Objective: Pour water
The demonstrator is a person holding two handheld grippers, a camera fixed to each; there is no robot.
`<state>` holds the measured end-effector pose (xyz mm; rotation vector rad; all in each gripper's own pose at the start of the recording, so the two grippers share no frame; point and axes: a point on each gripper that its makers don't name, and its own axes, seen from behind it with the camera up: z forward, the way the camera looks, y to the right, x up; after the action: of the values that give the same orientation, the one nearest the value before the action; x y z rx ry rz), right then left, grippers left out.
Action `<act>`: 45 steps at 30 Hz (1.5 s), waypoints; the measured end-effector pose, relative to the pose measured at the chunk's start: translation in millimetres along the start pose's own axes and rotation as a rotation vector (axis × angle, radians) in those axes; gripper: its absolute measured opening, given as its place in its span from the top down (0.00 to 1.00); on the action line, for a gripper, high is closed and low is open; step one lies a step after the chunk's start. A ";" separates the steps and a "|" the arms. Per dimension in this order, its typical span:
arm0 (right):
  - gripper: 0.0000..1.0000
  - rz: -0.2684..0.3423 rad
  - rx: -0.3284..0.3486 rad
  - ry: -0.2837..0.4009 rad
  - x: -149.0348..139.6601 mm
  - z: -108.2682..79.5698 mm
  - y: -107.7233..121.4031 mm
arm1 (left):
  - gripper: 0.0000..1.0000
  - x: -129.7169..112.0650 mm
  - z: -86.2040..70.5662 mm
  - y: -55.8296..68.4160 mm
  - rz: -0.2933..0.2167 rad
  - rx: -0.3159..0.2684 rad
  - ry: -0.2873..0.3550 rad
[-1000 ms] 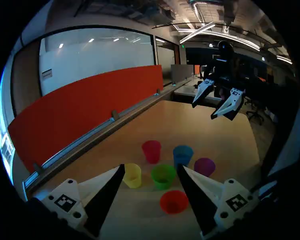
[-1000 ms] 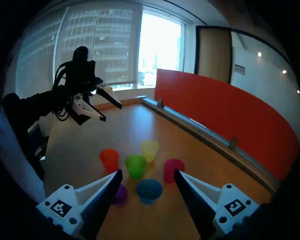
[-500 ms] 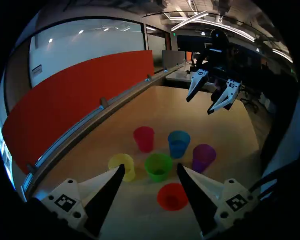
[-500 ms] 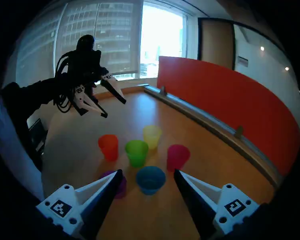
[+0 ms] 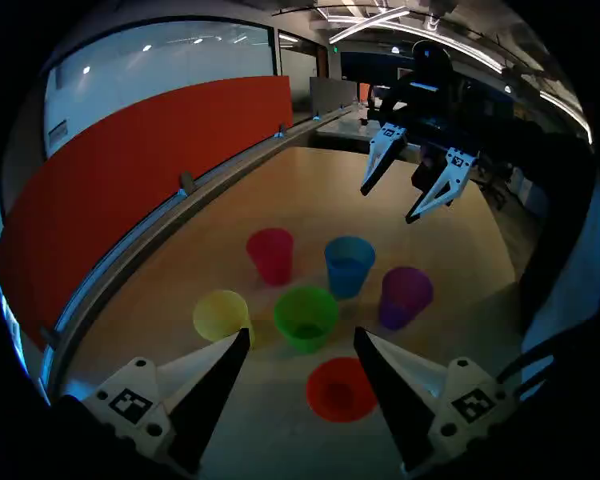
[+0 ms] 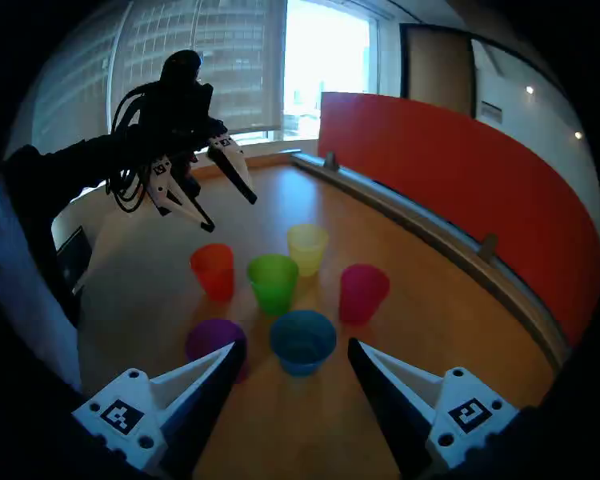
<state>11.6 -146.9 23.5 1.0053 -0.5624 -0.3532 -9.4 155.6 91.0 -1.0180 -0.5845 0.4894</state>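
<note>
Status, both views. Over the last second I have brought both units down and in toward the cup cluster. The cups now read larger in each view, and none has shifted on the tabletop (image 5: pixel 324 184).

Left hand-held gripper (image 5: pixel 300 334): fingers apart, nothing between them, held in the air short of the cluster. The green cup (image 5: pixel 306 318) is my reference. The orange cup (image 5: pixel 340 390) stands just beside the green cup, on the side nearest this unit.

Right hand-held gripper (image 6: pixel 296 346): fingers apart, empty, in the air on the opposite side of the green cup. The blue cup (image 6: pixel 302 342) stands just beside the green cup on that side, lined up between this unit's fingers and untouched.

The yellow cup (image 5: pixel 222 316), pink cup (image 5: pixel 270 254) and purple cup (image 5: pixel 404 296) stand close around the green cup, all upright.

Water: I cannot tell which cup holds it (the blue cup may carry some, but the light is too dim to confirm).

Judgement: this is the approach phase, with no grasp made and pouring not begun. The descent points to a pick next. Keep the fingers apart until they straddle one cup, because the neighbours are close enough for a finger to tip one.
</note>
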 end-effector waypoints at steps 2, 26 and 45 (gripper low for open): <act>0.00 -0.001 0.001 -0.005 -3.0 2.6 0.7 | 0.03 -2.3 4.4 -0.3 0.002 -0.005 -0.012; 0.00 -0.016 0.022 -0.060 -33.0 30.1 9.1 | 0.03 -19.6 56.5 4.5 0.020 -0.075 -0.112; 0.00 -0.006 0.030 -0.082 -49.1 53.3 14.2 | 0.03 -22.4 80.2 8.2 0.032 -0.092 -0.169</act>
<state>-59.2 -151.0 44.1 1.0249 -0.6401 -0.3934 -79.7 196.6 110.7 -1.0813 -0.7473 0.5852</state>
